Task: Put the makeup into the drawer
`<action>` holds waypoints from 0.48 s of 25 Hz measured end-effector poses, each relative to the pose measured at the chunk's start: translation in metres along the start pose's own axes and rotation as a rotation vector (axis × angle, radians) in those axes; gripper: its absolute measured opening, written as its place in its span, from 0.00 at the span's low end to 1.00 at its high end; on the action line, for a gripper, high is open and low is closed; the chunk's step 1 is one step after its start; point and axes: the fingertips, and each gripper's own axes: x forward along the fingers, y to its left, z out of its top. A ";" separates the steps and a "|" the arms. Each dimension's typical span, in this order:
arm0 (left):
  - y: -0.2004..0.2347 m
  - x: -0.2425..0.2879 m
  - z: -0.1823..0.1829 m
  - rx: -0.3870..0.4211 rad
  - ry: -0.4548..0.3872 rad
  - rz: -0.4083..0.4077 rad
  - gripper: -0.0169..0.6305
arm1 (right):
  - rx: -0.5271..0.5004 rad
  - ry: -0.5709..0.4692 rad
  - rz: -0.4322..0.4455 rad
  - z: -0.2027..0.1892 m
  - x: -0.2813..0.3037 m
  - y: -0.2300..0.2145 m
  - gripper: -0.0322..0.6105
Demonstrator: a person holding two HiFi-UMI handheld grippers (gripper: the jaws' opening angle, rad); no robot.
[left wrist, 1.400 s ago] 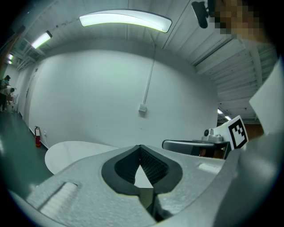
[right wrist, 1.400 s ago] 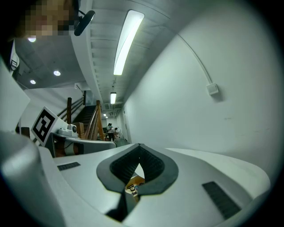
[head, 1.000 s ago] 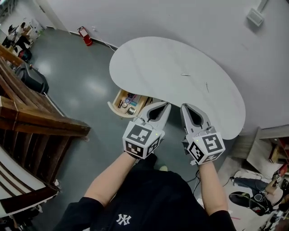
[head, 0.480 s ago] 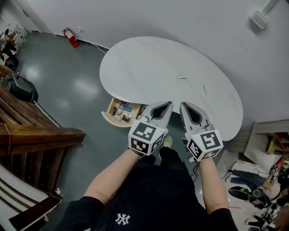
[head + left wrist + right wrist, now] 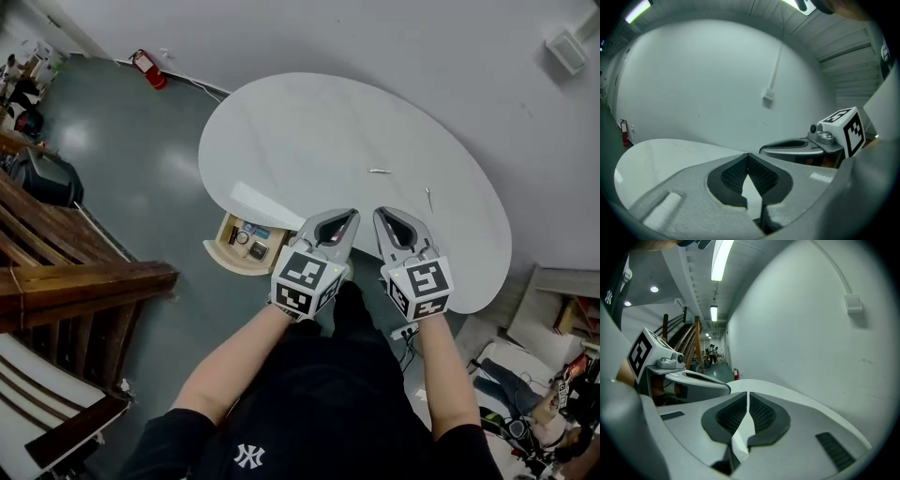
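Observation:
A wooden drawer (image 5: pixel 221 251) stands pulled out from under the near left edge of the white oval table (image 5: pixel 319 131), with several small makeup items (image 5: pixel 247 238) inside. Two thin small items lie on the tabletop, one (image 5: pixel 379 171) near the middle right and another (image 5: pixel 428 199) further right. My left gripper (image 5: pixel 350 215) and right gripper (image 5: pixel 381 215) are held side by side over the table's near edge, both shut with nothing between the pads. The closed left gripper (image 5: pixel 748 155) points over the tabletop at the wall, and so does the closed right gripper (image 5: pixel 747 393).
Wooden stair rails (image 5: pixel 84 277) fill the left side. A red fire extinguisher (image 5: pixel 148 68) stands by the far wall. Clutter lies on the floor at the lower right (image 5: pixel 525 394). A small box (image 5: pixel 569 52) is mounted on the wall.
The head view has drifted a little, so the table and drawer sit slightly further left. Both grippers stay shut and side by side at the table's near edge.

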 end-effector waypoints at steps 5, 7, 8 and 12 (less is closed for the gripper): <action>0.020 0.053 -0.014 -0.002 0.051 0.047 0.04 | -0.076 0.090 0.032 -0.028 0.034 -0.054 0.08; 0.029 0.073 -0.022 0.000 0.074 0.062 0.04 | -0.110 0.133 0.049 -0.041 0.048 -0.073 0.09; 0.033 0.083 -0.026 0.003 0.084 0.070 0.04 | -0.122 0.152 0.060 -0.046 0.055 -0.082 0.10; 0.050 0.116 -0.042 -0.001 0.119 0.098 0.04 | -0.170 0.226 0.108 -0.071 0.083 -0.108 0.13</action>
